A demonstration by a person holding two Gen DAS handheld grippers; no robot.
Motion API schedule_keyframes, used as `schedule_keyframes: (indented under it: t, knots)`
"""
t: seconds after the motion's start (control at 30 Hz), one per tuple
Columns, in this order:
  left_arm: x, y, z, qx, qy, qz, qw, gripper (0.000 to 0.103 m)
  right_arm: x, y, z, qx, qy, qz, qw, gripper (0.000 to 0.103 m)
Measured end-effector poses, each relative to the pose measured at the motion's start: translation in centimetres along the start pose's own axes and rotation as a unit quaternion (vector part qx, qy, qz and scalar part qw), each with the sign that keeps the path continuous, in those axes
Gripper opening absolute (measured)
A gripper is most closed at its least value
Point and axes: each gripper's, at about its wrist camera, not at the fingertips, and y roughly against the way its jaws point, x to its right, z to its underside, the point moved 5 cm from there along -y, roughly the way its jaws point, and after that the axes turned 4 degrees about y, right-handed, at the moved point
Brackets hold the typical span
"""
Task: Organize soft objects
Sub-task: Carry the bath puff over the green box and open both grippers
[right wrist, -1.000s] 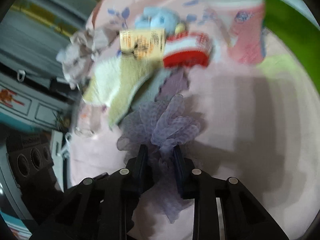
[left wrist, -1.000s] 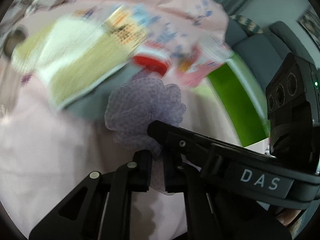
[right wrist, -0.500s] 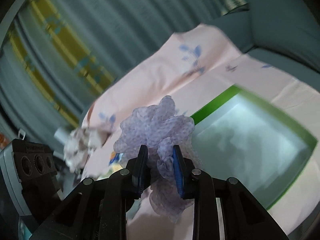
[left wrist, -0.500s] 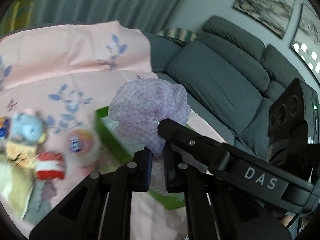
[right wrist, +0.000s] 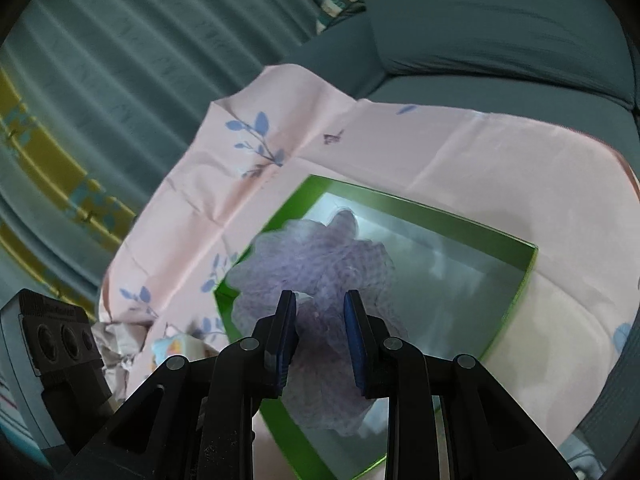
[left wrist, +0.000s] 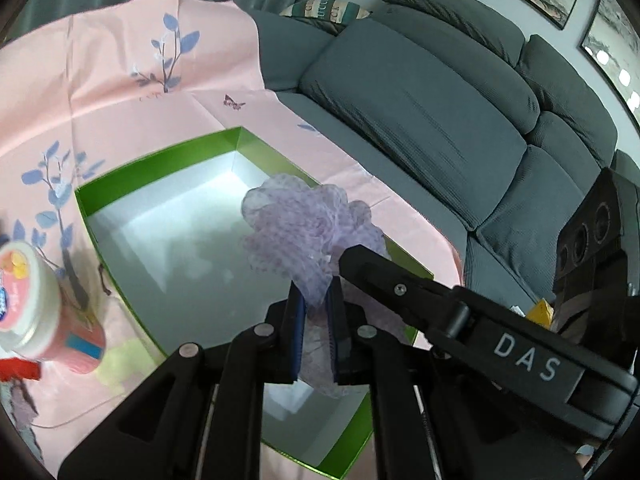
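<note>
Mesh puff (left wrist: 308, 232) hangs over the green box (left wrist: 160, 152), near its sofa-side edge; my left tongs (left wrist: 316, 320) pinch its tail, my right tongs (right wrist: 320, 320) gape around it

Lilac mesh puff (left wrist: 308, 236), green-walled white-floored box (left wrist: 160, 152), pink cloth (left wrist: 100, 80) with blue leaf sprigs.

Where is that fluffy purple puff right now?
The purple mesh puff hangs over the open green box on the pink cloth, pinched by the left gripper; the right gripper straddles it, open.
</note>
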Motion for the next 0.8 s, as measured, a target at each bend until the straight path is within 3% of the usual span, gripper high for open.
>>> schedule_keyframes:
  t: [0.2, 0.37, 0.43, 0.5, 0.53, 0.6, 0.8]
  knots:
    - [0.1, -0.2, 0.6, -0.006, -0.006, -0.016, 0.9998, 0.014, 1.2, 0.4, -0.1, 0.008, -0.012, 0.028, 0.999, 0.028]
    - [0.1, 1.1, 0.3, 0.004, -0.004, -0.020, 0.9998, 0.034, 1.4, 0.8, -0.2, 0.012, -0.010, 0.042, 0.999, 0.029]
    - [-0.1, 1.8, 0.2, 0.011, -0.005, -0.024, 0.9996, 0.048, 1.3, 0.8, -0.2, 0.012, -0.008, 0.045, 0.999, 0.037]
    - [-0.5, 3.0, 0.1, 0.019, -0.002, -0.027, 0.9994, 0.060, 1.1, 1.3, -0.3, 0.021, -0.005, 0.050, 0.999, 0.061]
    - [-0.7, 3.8, 0.1, 0.025, 0.001, -0.026, 0.9993, 0.065, 1.0, 1.5, -0.4, 0.027, -0.002, 0.051, 0.998, 0.067]
    - [-1.3, 5.2, 0.2, 0.032, 0.004, -0.031, 0.9990, 0.075, 0.5, 2.2, -0.5, 0.038, 0.007, 0.052, 0.998, 0.088]
    - [-4.0, 11.0, 1.0, 0.065, 0.032, -0.059, 0.9957, 0.088, -2.5, 3.1, -0.6, 0.056, 0.047, 0.033, 0.997, 0.095]
